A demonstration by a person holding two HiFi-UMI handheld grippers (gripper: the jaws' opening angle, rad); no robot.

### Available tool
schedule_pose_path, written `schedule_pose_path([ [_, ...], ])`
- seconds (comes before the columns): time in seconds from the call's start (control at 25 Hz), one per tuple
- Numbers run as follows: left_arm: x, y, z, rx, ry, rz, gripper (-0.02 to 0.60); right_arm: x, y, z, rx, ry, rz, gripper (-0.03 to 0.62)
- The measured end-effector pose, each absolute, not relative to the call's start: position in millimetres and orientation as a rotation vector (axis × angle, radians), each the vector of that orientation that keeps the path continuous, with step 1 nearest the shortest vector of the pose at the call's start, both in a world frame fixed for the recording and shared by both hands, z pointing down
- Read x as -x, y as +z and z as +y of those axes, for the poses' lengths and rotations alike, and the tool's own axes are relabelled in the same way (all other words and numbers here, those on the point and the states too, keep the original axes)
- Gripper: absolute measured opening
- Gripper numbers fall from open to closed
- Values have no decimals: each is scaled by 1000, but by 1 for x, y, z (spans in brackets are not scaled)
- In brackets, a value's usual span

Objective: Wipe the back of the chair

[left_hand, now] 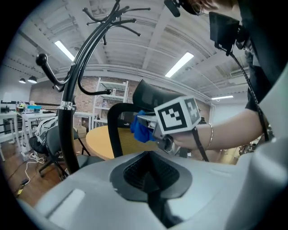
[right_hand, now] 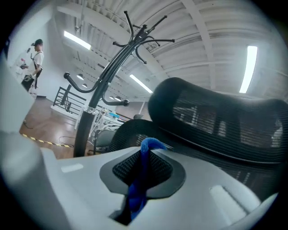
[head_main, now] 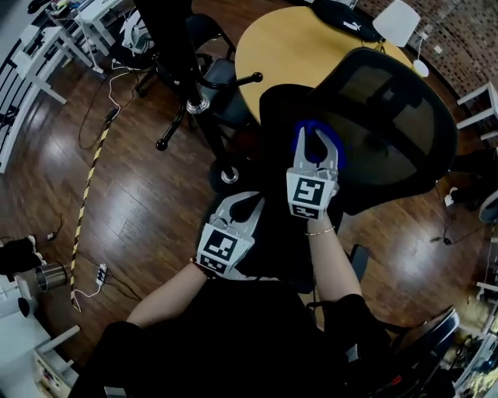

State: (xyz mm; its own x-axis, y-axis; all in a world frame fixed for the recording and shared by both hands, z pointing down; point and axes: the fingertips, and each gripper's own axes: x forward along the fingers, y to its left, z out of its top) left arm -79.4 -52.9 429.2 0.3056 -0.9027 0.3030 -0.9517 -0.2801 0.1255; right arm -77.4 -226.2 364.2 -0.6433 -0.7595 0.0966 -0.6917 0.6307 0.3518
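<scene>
A black office chair with a mesh back (head_main: 393, 116) stands to the right in the head view. My right gripper (head_main: 315, 141) is shut on a blue cloth (head_main: 311, 128), held at the left edge of the chair back. In the right gripper view the blue cloth (right_hand: 137, 188) pokes up between the pads, with the mesh back (right_hand: 216, 117) close ahead. My left gripper (head_main: 243, 208) hangs lower left of the right one, shut on nothing. The left gripper view looks across its own closed jaws at the cloth (left_hand: 140, 128) and the chair frame (left_hand: 116, 130).
A black coat stand (head_main: 187, 70) rises left of the chair, its base on the wooden floor. A round wooden table (head_main: 288, 47) sits behind the chair, with a white chair (head_main: 397, 19) beyond. Striped tape (head_main: 85, 194) and cables lie at left. Another chair (head_main: 420, 342) is at lower right.
</scene>
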Motion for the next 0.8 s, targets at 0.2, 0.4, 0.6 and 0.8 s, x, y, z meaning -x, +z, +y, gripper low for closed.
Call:
schedule_pose_path([
  [0.2,96,440,-50,-2279,269,-1666,8,156,370,-198,-1011,-348,-2713,34],
  [0.4,114,440,-48,-2276,288,-1693,8,196,372,-185,-909,-360,-2734,34],
  [0.6,109,466,-51,-2314,331,-1619,6,170,359,-169,-932,-361,-2790,34],
  [0.8,72,523,-63,-2364,417,-1469,8,45,351,-171,-1227,-267,-2739,34],
])
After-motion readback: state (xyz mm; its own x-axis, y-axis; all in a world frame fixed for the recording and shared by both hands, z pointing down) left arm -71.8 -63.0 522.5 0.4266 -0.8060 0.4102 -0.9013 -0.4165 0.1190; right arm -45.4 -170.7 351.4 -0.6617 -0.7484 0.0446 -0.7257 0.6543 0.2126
